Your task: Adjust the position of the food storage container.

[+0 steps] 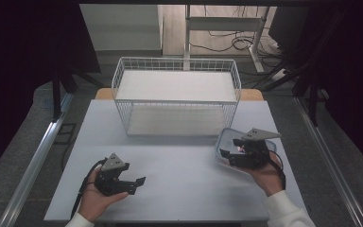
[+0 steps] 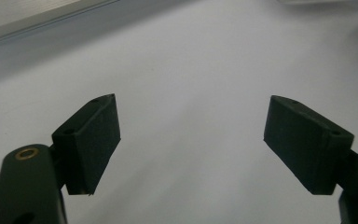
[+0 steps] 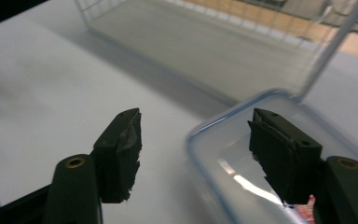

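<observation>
- A clear plastic box [image 1: 227, 144] with a blue rim is seen on the white table [image 1: 179, 165], at the person's right, just in front of the white wire basket [image 1: 176, 97].
- The right gripper [image 1: 234, 148] is held over the near part of this box.
- In the right gripper view, one jaw is seen outside the box's rim [image 3: 200, 133] and one jaw is seen over the inside, so the rim lies between them.
- The jaws are partly open, and the rim is not yet pinched by the pads, as far as can be seen.
- The box looks a bit tilted, but whether it is lifted off the table cannot be told.
- The left gripper [image 1: 134, 184] is held low over the bare table at the left, well apart from the box.
- Its jaws are spread wide, and nothing is held between them.
- The wire basket is seen with nothing in it.
- The work is judged to be near its start: the box is reached, but a firm grip is still to be made.
- What is left is thought to be closing on the rim, lifting the box, and maybe putting it in the basket.
</observation>
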The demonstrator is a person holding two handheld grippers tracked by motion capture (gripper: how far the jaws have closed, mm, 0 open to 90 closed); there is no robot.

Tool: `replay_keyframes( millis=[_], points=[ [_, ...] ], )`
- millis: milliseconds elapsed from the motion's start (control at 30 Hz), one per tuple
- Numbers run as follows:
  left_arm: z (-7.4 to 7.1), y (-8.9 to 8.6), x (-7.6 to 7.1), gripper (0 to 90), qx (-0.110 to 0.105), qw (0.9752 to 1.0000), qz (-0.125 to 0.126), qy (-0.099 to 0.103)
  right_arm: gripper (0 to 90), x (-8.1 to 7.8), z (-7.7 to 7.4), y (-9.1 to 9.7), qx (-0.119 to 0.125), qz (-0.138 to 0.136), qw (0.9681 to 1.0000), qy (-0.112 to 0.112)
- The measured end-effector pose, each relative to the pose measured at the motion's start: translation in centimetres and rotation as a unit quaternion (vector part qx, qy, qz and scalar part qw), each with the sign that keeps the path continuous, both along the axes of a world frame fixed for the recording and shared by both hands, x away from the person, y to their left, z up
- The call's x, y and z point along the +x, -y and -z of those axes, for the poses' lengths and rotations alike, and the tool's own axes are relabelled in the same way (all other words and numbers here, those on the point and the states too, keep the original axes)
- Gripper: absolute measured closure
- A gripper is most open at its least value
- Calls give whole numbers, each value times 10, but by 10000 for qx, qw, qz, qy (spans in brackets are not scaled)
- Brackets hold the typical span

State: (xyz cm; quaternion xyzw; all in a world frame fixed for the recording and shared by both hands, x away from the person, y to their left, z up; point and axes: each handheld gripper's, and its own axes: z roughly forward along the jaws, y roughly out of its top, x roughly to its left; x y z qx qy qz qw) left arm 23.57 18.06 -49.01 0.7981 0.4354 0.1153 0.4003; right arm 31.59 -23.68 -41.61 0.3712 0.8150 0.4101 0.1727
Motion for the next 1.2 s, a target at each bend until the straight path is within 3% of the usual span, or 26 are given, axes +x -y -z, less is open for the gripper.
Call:
replay_keyframes(
  millis=[167, 200, 267, 433, 567, 733, 800, 933, 1200],
  points=[
    [0, -1, 0, 182, -7, 10000, -4, -16, 393, 21, -12, 8, -138, 224, 9996, 34],
    [1, -1, 1, 182, 1, 10000, -2, -30, 400, 32, -13, 11, -296, 366, 9989, 81],
    [1, 0, 1, 180, 0, 10000, 3, -58, 412, 42, -11, 15, -514, 568, 9970, 77],
    [2, -1, 2, 177, 9, 10000, 33, -84, 476, 60, -5, 22, -723, 722, 9948, -55],
    [1, -1, 2, 174, -11, 10000, 27, -86, 641, 79, 3, 33, -854, 808, 9929, -203],
    [1, -3, 2, 174, -53, 9999, 34, -98, 834, 93, 9, 37, -1142, 950, 9887, -198],
    [1, -3, 3, 174, -42, 9999, 62, -96, 882, 101, 12, 38, -1355, 893, 9863, -307],
    [2, -2, 2, 174, -19, 9999, 124, -97, 887, 117, 20, 37, -1651, 791, 9817, -534],
    [2, -4, 3, 175, -16, 9999, 45, -134, 890, 134, 35, 41, -1921, 672, 9750, -891]
  ],
)
